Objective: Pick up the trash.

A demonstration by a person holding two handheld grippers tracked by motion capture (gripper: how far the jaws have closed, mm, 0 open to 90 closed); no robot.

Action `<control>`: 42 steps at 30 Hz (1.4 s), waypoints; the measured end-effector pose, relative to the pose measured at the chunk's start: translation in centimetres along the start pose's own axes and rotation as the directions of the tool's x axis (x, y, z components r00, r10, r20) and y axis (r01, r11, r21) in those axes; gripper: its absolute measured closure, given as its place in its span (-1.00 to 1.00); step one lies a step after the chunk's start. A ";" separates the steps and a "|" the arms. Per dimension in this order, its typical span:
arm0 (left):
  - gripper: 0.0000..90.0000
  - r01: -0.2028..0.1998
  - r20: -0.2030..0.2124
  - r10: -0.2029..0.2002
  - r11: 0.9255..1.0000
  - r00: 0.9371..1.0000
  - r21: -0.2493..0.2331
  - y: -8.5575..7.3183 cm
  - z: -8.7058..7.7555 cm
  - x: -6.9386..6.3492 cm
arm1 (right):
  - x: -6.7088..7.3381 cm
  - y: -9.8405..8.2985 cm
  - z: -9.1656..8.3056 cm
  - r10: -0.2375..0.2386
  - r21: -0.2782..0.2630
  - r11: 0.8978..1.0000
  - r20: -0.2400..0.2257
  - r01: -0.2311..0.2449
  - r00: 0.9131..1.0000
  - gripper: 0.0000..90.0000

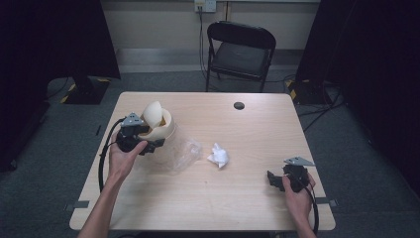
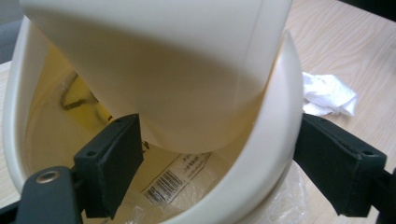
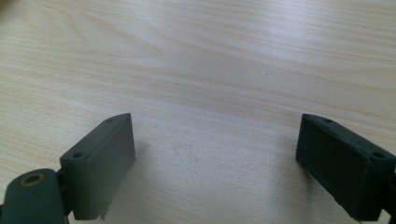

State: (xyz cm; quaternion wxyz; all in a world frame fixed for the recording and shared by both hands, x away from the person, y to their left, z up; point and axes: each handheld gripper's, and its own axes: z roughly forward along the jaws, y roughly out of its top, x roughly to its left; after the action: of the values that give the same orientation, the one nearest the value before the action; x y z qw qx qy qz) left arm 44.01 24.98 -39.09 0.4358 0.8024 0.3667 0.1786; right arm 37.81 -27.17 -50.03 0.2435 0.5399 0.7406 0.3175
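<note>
Left gripper (image 2: 215, 158), jaws spread astride the rim of cream swing-lid bin (image 2: 275, 140) at table's left; right gripper (image 3: 215, 163) spread, idle; crumpled tissue (image 1: 218, 155) apparently yet to be binned.

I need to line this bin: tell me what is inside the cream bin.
Inside the cream bin lie a barcode label and clear plastic. Its swing lid covers the rest.
</note>
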 end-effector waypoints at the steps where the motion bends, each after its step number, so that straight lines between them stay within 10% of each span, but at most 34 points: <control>1: -0.63 0.004 -0.002 -0.004 1.000 1.000 -0.010 0.0 -0.2 0.0 | 0.0 0.0 0.0 0.000 0.000 1.000 0.000 0.000 1.000 -0.76; 15: -0.51 0.048 -0.059 -0.055 0.992 0.997 -0.115 -0.7 -4.0 -1.8 | 0.0 0.0 0.0 0.000 0.000 1.000 0.000 0.000 1.000 -0.76; 20: -0.51 0.067 -0.021 -0.071 0.989 0.997 -0.131 -1.6 -4.6 -3.0 | 0.0 0.0 0.0 0.000 0.000 1.000 0.000 0.000 1.000 -0.76; 32: -0.45 0.006 0.050 -0.002 0.997 0.999 -0.079 -2.1 -1.1 -8.0 | 0.0 0.0 0.0 0.000 0.000 1.000 0.000 0.000 1.000 -0.76; 42: -0.47 -0.043 0.156 0.045 0.999 0.987 -0.021 -0.6 4.4 -11.4 | 0.0 0.0 0.0 0.000 0.000 1.000 0.000 0.000 1.000 -0.76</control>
State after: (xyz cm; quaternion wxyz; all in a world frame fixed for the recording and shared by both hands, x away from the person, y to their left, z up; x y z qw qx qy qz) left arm 38.75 14.21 -41.65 0.4660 0.8180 0.3121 0.1279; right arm 37.81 -27.17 -50.03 0.2434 0.5399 0.7406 0.3174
